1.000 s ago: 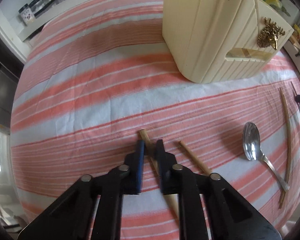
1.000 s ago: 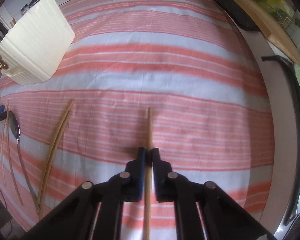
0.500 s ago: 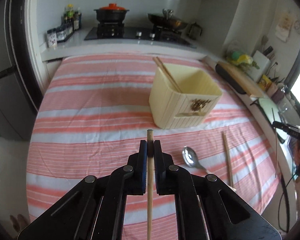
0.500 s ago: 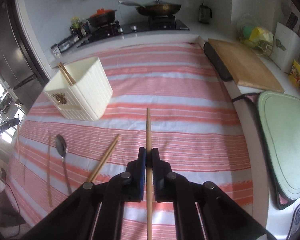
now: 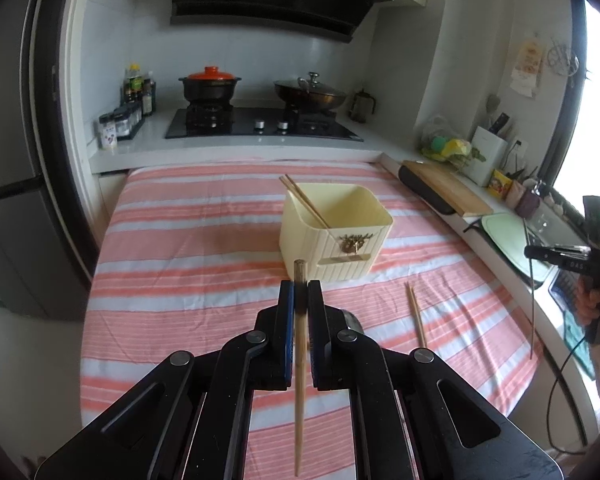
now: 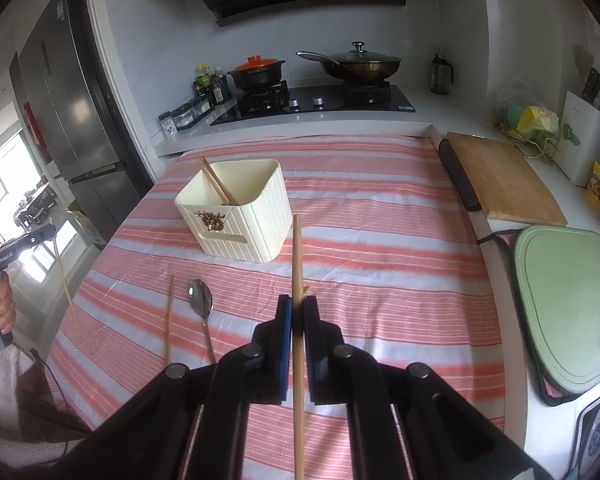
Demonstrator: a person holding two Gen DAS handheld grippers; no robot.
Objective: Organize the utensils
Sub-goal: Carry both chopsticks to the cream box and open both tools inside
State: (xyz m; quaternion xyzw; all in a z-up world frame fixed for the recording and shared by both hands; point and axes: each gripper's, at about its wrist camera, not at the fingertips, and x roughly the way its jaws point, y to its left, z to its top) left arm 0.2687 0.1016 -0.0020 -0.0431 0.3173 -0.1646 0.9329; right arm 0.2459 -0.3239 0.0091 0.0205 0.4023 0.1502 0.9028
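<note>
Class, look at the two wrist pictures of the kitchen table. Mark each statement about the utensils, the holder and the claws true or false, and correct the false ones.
1. Each claw is shut on a chopstick. True: left claw, right claw.
2. The cream holder is empty. False: chopsticks already lean inside it.
3. A spoon lies on the striped cloth. True.
4. The spoon sits inside the holder. False: it lies on the cloth in front of the holder.
5. The pot on the stove has a green lid. False: the lid is orange-red.
</note>
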